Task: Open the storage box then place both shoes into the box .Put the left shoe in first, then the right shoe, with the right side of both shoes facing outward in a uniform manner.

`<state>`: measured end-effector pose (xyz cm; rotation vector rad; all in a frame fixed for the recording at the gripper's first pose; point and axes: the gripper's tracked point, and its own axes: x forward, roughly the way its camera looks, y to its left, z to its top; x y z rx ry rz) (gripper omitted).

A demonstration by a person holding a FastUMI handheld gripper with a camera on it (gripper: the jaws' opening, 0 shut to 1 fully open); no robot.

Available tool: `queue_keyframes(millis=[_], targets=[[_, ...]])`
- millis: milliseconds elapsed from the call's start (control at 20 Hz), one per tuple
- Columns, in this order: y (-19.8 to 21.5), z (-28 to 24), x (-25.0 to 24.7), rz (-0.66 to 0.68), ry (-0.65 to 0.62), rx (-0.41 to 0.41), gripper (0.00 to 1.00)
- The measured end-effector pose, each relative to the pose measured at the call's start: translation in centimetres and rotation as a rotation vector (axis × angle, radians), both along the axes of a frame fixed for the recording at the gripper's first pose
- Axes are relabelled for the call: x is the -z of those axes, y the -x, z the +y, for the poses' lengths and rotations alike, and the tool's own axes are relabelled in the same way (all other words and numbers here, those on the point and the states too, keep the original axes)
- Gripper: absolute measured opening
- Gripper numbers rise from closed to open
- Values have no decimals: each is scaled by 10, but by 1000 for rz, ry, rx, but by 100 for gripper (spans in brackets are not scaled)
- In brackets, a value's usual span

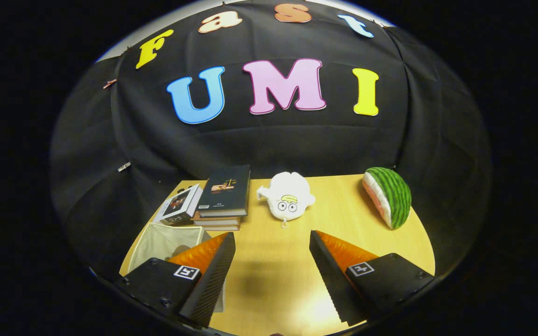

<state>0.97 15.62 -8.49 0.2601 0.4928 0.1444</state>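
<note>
My gripper (272,242) stands open above a wooden table (273,280), with only bare tabletop between its fingers. A beige fabric storage box (166,242) sits just behind the left finger (217,275), open at the top, with something grey partly showing inside; the finger hides much of it.
Beyond the fingers a stack of dark books (224,196) lies beside a small white box (179,205). A white plush toy (287,196) sits mid-table, and a watermelon-slice plush (388,196) rests to the right. Black cloth walls close the back and sides.
</note>
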Motion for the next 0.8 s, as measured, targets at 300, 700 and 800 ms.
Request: queue_keyframes(millis=[300, 700, 800], targets=[[-5, -80, -16, -90, 36, 45, 99], [-1, -138, -40, -219, 101, 60, 99], [2, -147, -45, -247, 112, 64, 99]])
